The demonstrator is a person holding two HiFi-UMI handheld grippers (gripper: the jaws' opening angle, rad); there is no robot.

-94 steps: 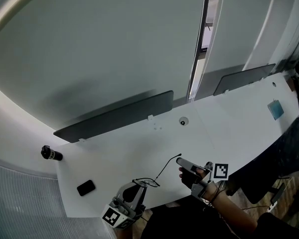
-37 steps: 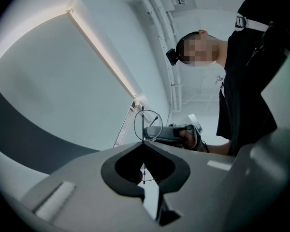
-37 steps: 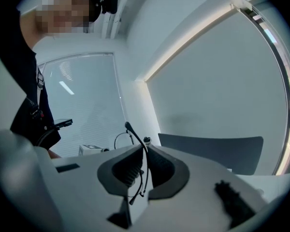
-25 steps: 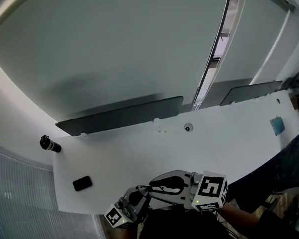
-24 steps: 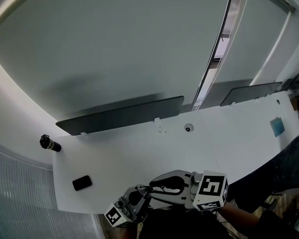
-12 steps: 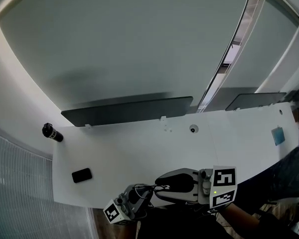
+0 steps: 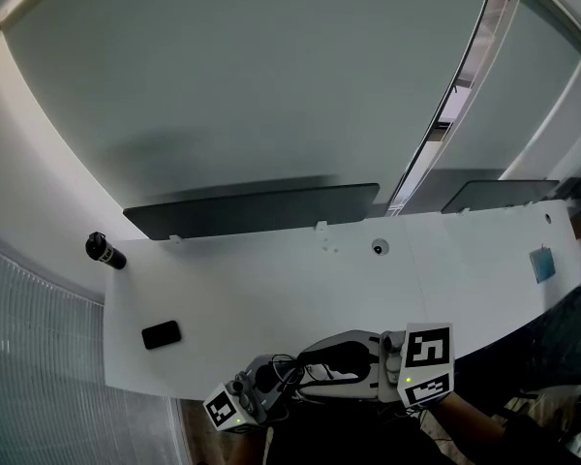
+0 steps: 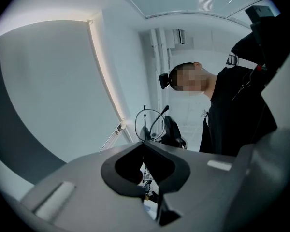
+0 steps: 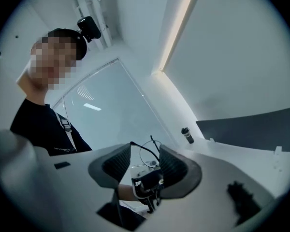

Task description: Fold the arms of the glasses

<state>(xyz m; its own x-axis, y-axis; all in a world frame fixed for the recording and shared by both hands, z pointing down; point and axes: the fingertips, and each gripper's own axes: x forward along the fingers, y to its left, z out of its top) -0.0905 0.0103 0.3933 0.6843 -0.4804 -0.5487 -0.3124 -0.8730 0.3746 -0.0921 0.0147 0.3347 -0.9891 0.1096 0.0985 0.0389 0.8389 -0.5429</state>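
Note:
The glasses (image 8: pixel 150 123) are thin black wire-rimmed ones, held up near the table's front edge. My left gripper (image 8: pixel 145 143) is shut on their frame, and one lens ring and an arm stick up past its tips. In the head view the left gripper (image 7: pixel 277 370) is at the bottom and the right gripper (image 7: pixel 306 360) reaches in from the right, close to it. The right gripper (image 9: pixel 144 159) has its jaws opening. The glasses (image 9: pixel 149 154) show in the gap between them, and the pads do not press on them.
On the white table (image 7: pixel 271 289) a black bottle (image 7: pixel 107 251) stands at the far left and a flat black object (image 7: pixel 162 334) lies nearer. A dark divider panel (image 7: pixel 252 211) runs along the back. A blue item (image 7: pixel 541 263) lies far right. The person's dark torso (image 8: pixel 237 115) is close behind.
Nearly four seconds ago the right gripper held the tip of an outstretched arm off to the right. It has since come left, up against the left gripper. The left gripper has stayed put.

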